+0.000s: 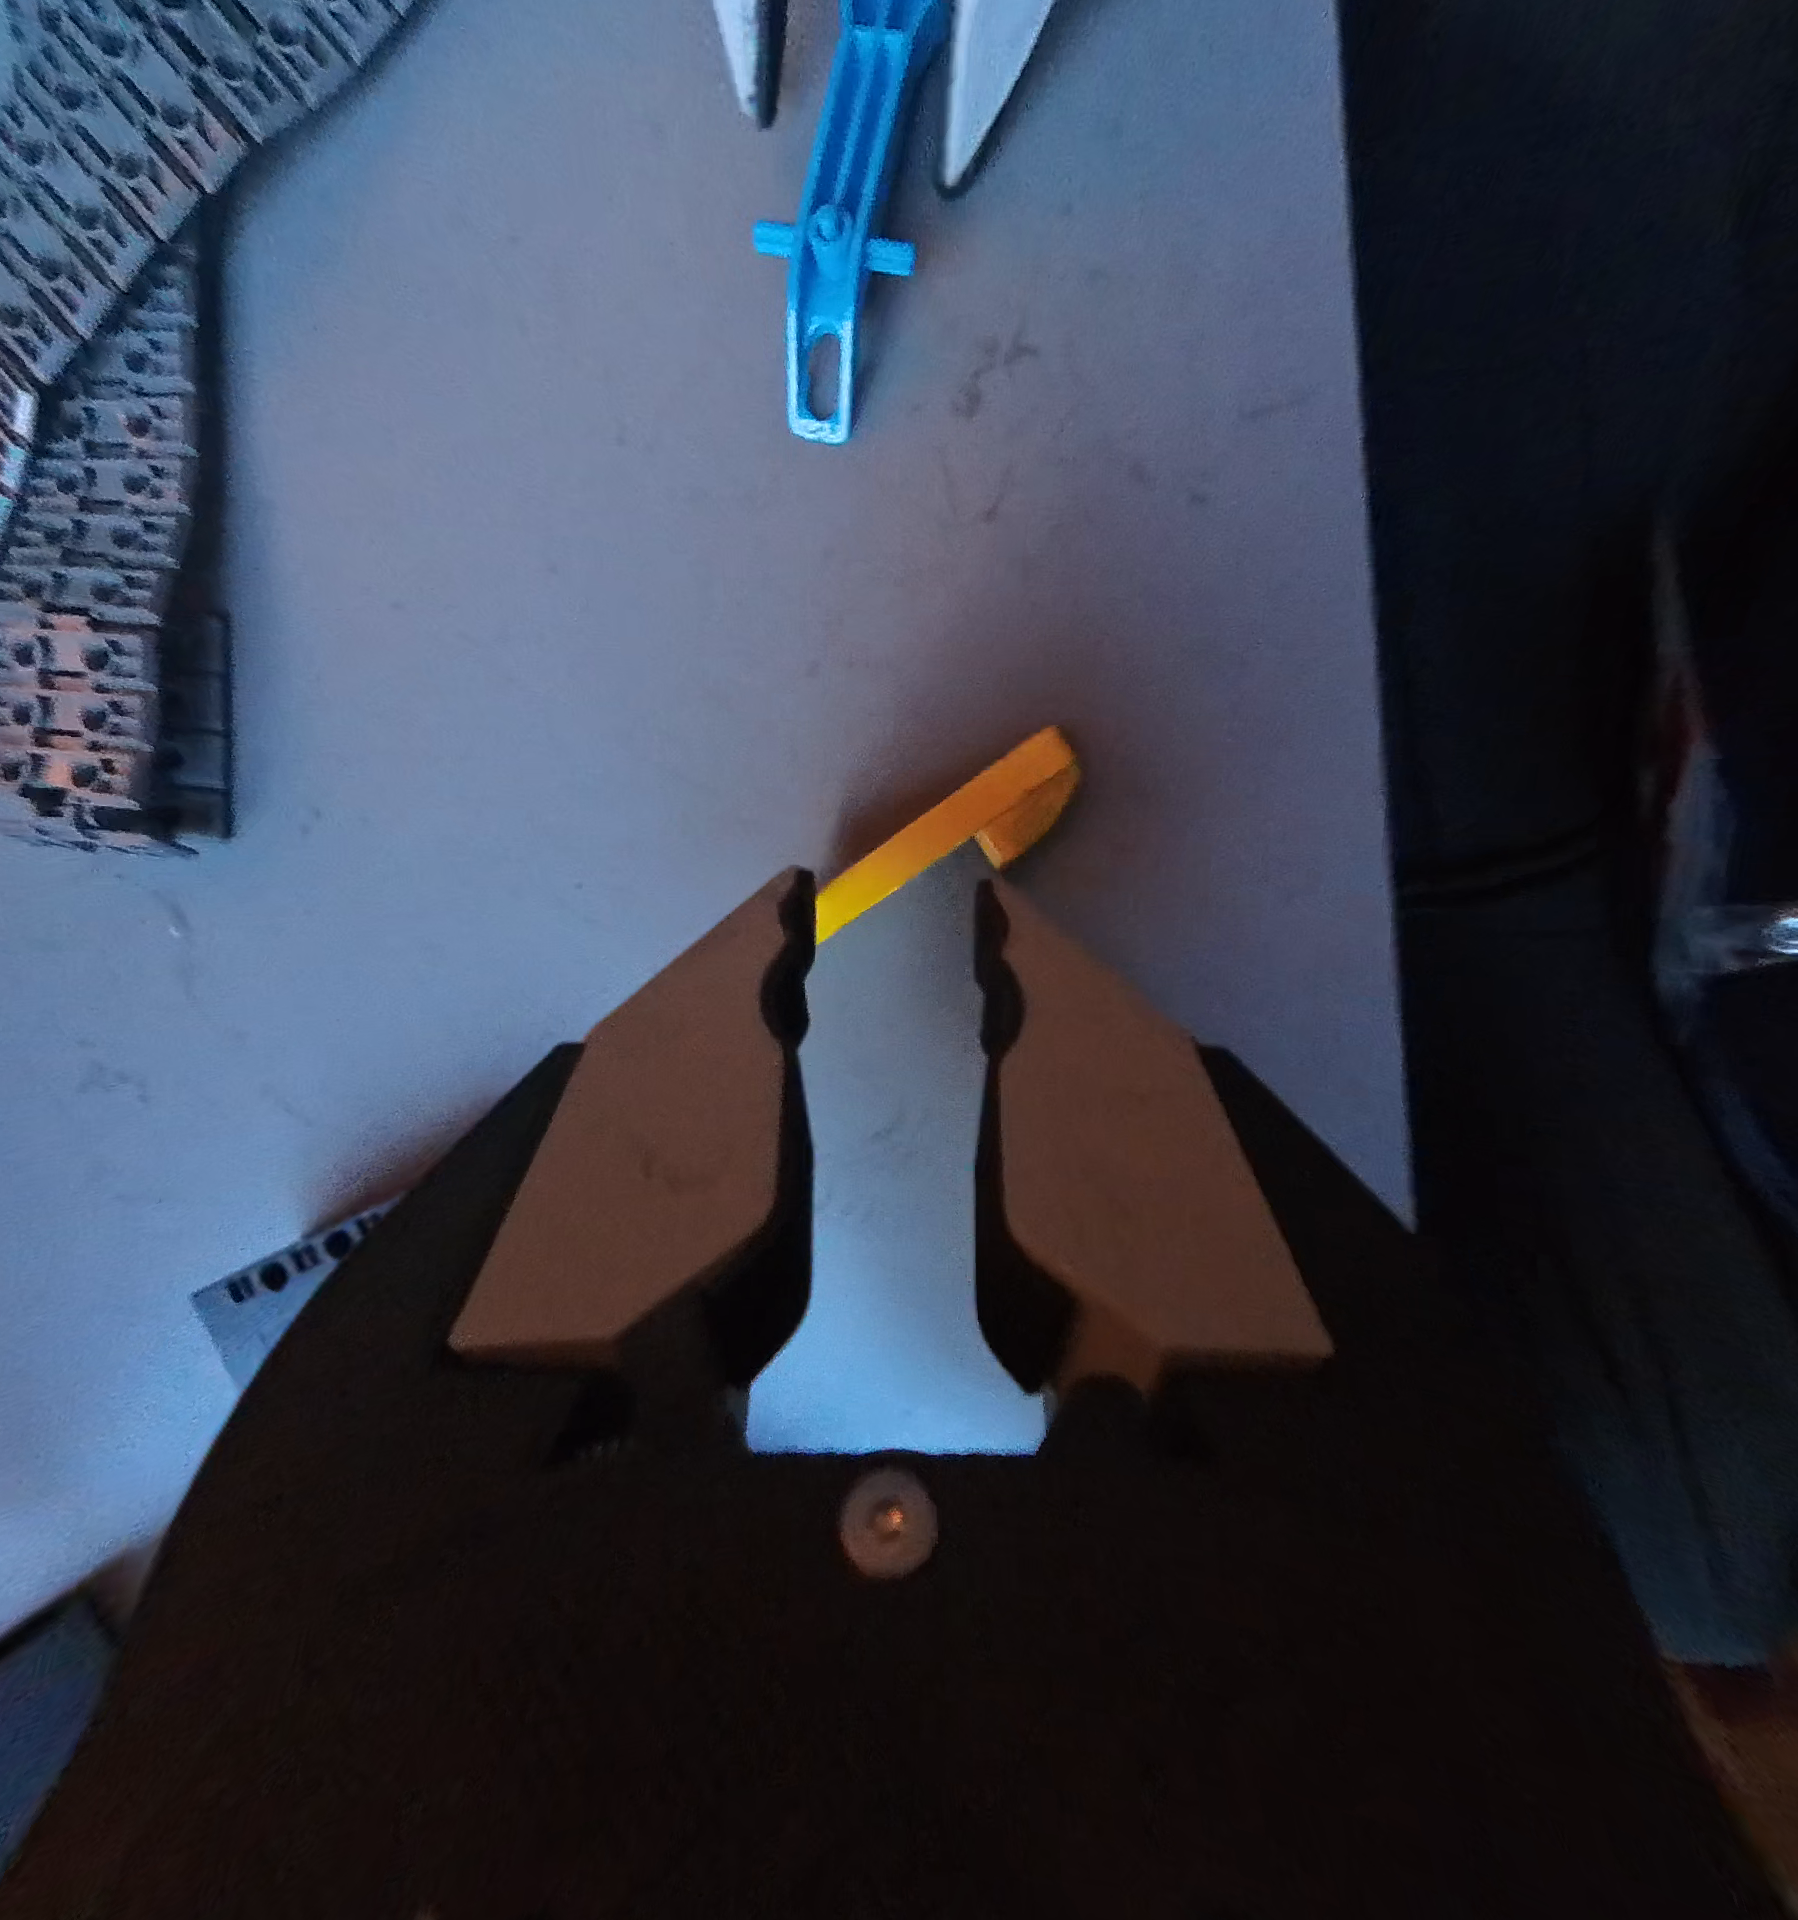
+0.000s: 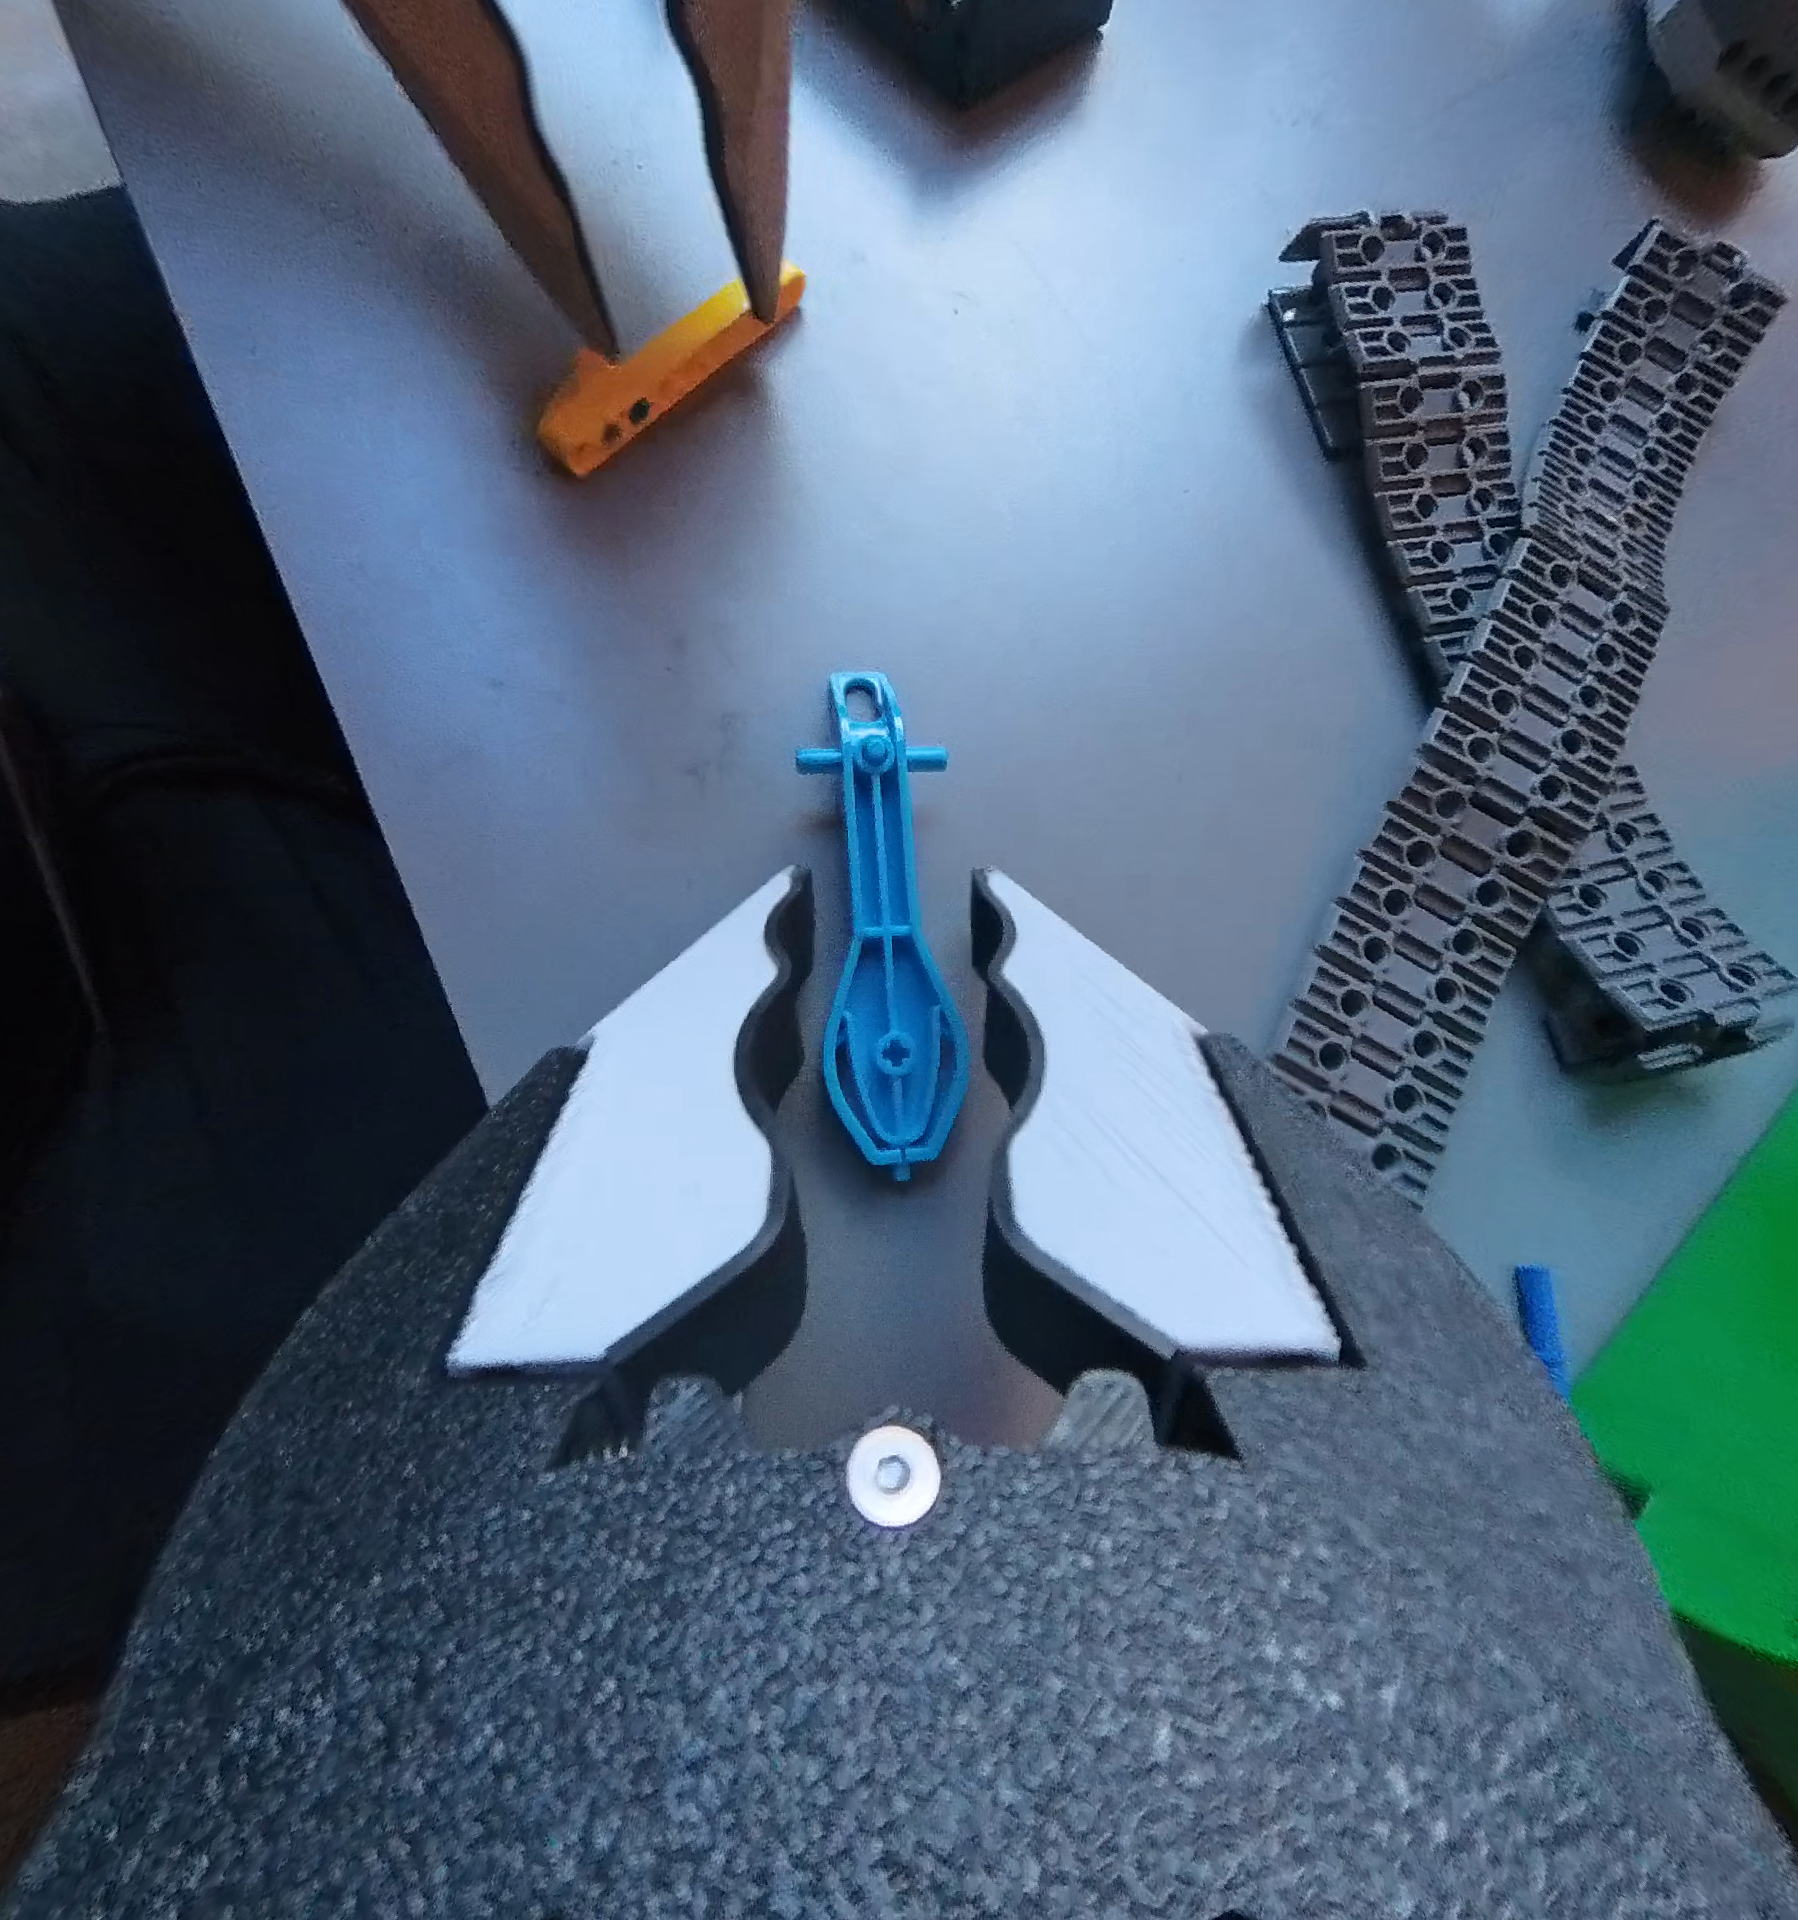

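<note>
Left gripper (image 1: 893, 883): jaws parted, tips straddling the flat yellow-orange plastic bar (image 1: 952, 821); gripping nothing
Right gripper (image 2: 890, 883): spread; slim blue plastic lever piece (image 2: 879, 935) lying between its fingers, ungripped
Beside: grey linked track strips (image 2: 1497, 748) lying crossed
Risk: tips may be nudging the bar askew

The left gripper (image 1: 893, 883) is sitting with jaws parted over a yellow block (image 1: 952, 821) at frame centre, fingertips nearly touching it.

Orange block (image 1: 952, 821), blue lever (image 2: 884, 935), grey perforated tracks (image 2: 1497, 727).
</note>
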Tool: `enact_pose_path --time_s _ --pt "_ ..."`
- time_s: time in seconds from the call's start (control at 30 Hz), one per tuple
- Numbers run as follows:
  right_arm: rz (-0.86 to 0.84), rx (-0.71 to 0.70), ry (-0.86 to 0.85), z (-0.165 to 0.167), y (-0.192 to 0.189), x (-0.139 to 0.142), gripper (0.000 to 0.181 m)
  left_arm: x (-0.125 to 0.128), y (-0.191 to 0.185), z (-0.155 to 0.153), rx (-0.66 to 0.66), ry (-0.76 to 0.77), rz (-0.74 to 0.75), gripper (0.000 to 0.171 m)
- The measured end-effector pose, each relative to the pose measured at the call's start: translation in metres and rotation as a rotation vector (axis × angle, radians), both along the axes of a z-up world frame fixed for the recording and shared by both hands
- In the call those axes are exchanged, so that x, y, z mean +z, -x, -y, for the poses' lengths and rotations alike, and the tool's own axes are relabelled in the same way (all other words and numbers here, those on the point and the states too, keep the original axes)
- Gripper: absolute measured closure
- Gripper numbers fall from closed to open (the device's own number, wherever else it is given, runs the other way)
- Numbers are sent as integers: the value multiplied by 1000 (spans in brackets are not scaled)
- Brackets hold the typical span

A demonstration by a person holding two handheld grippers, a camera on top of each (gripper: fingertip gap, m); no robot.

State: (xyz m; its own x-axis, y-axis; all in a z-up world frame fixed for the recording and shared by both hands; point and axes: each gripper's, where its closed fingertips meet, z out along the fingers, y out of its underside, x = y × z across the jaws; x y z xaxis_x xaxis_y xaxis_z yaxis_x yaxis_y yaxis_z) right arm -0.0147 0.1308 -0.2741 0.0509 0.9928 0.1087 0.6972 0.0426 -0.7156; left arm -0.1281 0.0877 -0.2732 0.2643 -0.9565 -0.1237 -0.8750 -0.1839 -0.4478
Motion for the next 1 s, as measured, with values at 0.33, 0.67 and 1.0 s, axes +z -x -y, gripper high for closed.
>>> enact_pose_path --time_s 0.33,0.67,1.0 --pt "7 64 69 11 26 -2 173 0 7 -10 -325 -103 -109 142" --pt "4 111 110 38 56 -1 173 -3 -10 2 -421 -12 11 164" --pt "-13 177 190 46 61 1 173 -1 -13 8 -325 -369 20 165"
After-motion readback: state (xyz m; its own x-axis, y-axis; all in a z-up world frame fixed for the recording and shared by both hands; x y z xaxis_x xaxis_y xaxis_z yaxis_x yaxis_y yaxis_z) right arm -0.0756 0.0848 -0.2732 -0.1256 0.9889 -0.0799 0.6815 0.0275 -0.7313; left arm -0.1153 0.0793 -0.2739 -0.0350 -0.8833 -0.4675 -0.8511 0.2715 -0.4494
